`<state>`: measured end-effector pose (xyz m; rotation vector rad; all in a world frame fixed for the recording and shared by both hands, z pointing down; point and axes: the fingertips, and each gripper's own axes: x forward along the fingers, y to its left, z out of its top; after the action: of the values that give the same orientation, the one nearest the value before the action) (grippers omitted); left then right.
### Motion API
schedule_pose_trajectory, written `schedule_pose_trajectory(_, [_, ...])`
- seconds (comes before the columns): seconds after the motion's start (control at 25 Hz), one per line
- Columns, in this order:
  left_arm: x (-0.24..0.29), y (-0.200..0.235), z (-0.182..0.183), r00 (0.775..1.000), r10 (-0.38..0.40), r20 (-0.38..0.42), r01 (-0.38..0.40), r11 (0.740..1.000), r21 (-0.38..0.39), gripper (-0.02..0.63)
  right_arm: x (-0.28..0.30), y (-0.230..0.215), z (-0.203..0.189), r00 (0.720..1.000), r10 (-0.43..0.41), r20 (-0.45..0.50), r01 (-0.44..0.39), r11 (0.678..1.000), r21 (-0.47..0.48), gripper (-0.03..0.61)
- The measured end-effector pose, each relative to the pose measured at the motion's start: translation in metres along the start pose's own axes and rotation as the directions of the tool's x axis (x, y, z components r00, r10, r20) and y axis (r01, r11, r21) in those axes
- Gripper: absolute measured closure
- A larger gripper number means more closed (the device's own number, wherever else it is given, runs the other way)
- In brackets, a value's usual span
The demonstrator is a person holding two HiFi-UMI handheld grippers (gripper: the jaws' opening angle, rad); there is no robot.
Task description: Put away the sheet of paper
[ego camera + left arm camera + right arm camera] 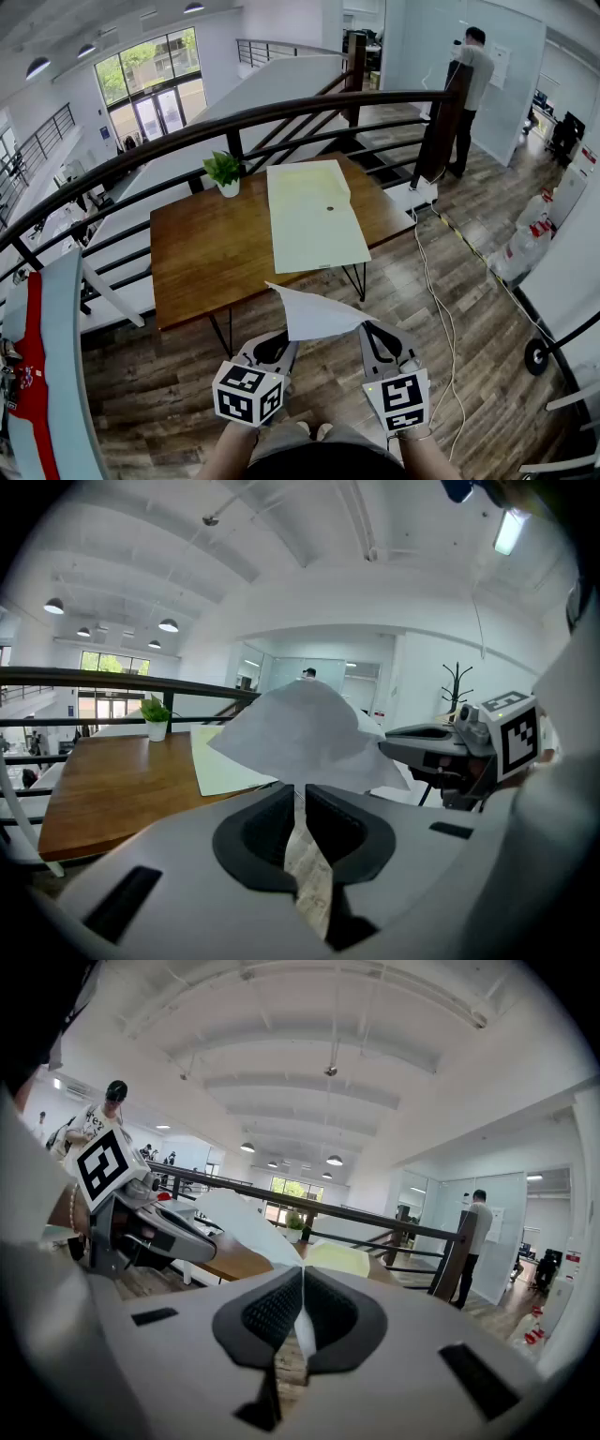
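Observation:
A white sheet of paper (317, 315) hangs in the air in front of the wooden table (211, 248), held at both near corners. My left gripper (281, 339) is shut on its left corner; in the left gripper view the paper (305, 733) rises from between the closed jaws. My right gripper (367, 328) is shut on the right corner, and the paper (246, 1224) runs off to the left in the right gripper view. A pale yellow folder (312, 214) lies flat on the table's right half, a small dark button on it.
A small potted plant (225, 172) stands at the table's far edge. A dark curved railing (281, 122) runs behind the table. A person (472, 80) stands far off at the back right. A cable (436, 300) trails over the wooden floor right of the table.

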<state>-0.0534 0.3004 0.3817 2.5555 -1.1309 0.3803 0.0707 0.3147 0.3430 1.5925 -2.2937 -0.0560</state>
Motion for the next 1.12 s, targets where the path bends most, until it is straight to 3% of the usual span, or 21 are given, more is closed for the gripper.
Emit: schedule_pose_trajectory(1.12, [0.021, -0.030, -0.012, 0.999, 0.004, 0.043, -0.002, 0.999, -0.054, 0.580, -0.012, -0.025, -0.026, 0.999, 0.045, 0.013, -0.045, 0.999, 0.016, 0.548])
